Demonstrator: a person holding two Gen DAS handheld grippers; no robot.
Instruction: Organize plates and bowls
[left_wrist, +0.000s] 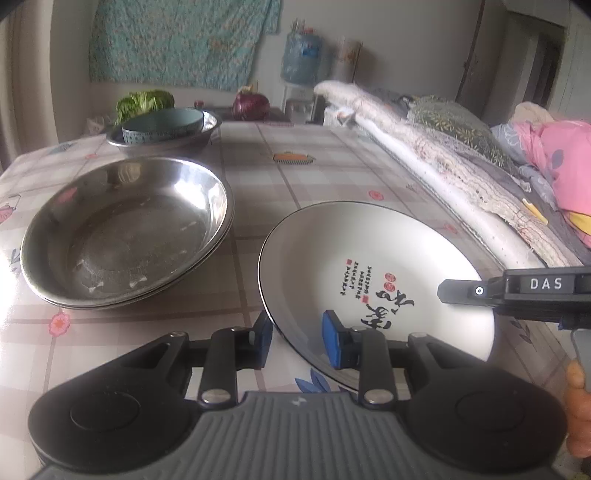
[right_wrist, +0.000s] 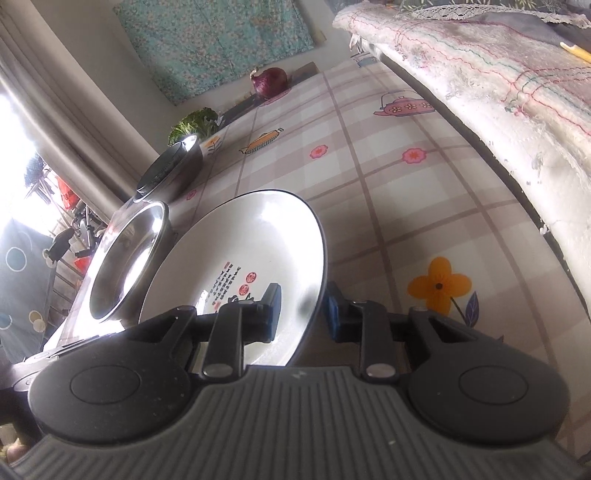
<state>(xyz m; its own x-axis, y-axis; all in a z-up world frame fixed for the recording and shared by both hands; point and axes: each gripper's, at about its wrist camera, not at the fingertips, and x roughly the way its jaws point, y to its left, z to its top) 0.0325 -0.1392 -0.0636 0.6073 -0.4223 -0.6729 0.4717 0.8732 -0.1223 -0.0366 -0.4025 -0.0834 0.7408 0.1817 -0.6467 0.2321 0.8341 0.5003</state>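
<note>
White plate held at two rim points, steel plates stacked beside it

Left gripper (left_wrist: 297, 341) straddles the near rim of the white plate (left_wrist: 369, 258), lower centre of the left wrist view, its jaws part open and seemingly not clamped. Right gripper (right_wrist: 301, 314) has its jaws set on either side of the plate's rim. Stacked steel plates (left_wrist: 125, 229) sit centre left; a teal bowl (left_wrist: 162, 125) rests in a steel basin (left_wrist: 166, 142) upper left, on the table (left_wrist: 332, 166)
</note>
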